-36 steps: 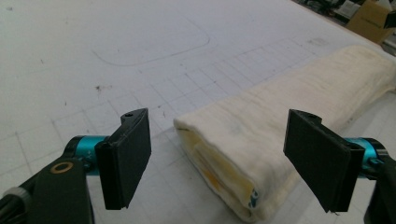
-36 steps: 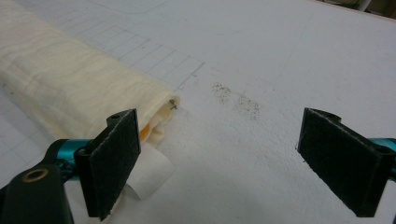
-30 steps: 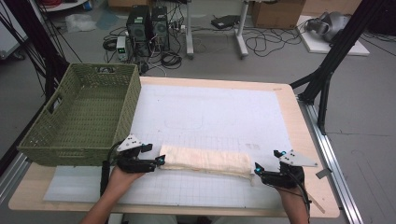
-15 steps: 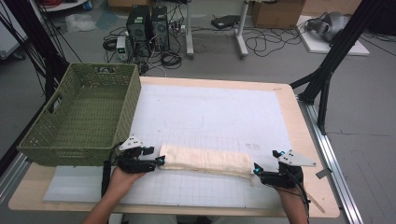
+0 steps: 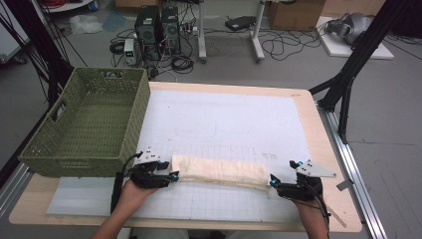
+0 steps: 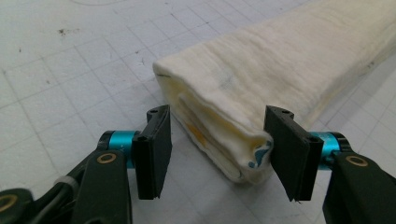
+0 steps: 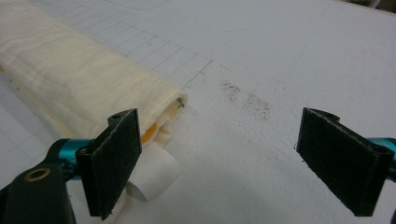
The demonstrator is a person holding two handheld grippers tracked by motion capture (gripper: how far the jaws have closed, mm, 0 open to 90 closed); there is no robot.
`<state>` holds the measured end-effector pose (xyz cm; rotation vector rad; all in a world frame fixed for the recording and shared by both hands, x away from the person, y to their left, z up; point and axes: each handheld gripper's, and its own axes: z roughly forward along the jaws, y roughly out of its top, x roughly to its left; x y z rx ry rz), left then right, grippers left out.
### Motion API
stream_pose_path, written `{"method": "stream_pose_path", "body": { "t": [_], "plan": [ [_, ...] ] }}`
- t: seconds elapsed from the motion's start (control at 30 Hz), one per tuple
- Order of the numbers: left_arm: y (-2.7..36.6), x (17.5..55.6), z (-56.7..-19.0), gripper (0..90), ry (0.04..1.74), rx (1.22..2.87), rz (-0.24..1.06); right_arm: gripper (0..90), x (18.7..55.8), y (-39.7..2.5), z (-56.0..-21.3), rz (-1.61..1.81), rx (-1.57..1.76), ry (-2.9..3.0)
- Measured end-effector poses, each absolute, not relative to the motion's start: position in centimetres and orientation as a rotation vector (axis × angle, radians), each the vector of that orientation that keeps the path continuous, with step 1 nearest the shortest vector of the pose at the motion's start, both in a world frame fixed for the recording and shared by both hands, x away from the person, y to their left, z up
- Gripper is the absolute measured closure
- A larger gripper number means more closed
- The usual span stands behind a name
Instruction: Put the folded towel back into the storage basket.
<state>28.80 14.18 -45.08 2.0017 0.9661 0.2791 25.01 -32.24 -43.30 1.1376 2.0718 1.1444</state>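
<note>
Folded cream cloth (image 5: 219, 172) lying lengthwise along the near edge of the desk (image 5: 318, 129), beside the green basket (image 5: 84, 129). We hold the left gripper (image 6: 217, 144) with its jaws open and straddling the cloth's layered end, ready, we judge, to pinch every fold together. The right gripper (image 7: 238, 158), jaws wide apart, waits at the opposite end, one pad touching the cloth.

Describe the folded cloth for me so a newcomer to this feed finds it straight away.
Start at the green woven basket on the table's left side, then drop to the white gridded mat beside it. Along the mat's near edge, between the left claw and right claw, lies the cream folded cloth: a long soft roll, the lone fabric item there.
</note>
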Motion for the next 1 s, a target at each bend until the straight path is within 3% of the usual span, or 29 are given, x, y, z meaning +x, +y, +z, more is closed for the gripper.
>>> {"method": "stream_pose_path", "body": {
  "t": [0.13, 0.23, 0.47, 0.7, 1.0],
  "plan": [
    [13.2, 28.3, -44.9, 42.2, 0.943, 2.061, 0.346, 14.1, 25.0, -32.1, -43.4, 1.138, 1.138, 2.086],
    [13.0, 28.0, -44.8, 50.1, 0.926, 2.064, 0.336, 14.1, 25.0, -32.0, -43.4, 1.14, 1.132, 2.09],
    [13.2, 28.1, -44.9, 53.5, 0.936, 2.047, 0.301, 14.3, 25.1, -31.9, -43.5, 1.137, 1.131, 2.096],
    [12.9, 27.9, -44.9, 77.7, 0.898, 2.041, 0.252, 14.3, 25.2, -31.7, -43.6, 1.14, 1.138, 2.101],
    [13.2, 28.0, -44.6, 80.7, 0.911, 1.988, 0.236, 14.2, 25.2, -31.3, -43.5, 1.147, 1.132, 2.121]
  ]
}}
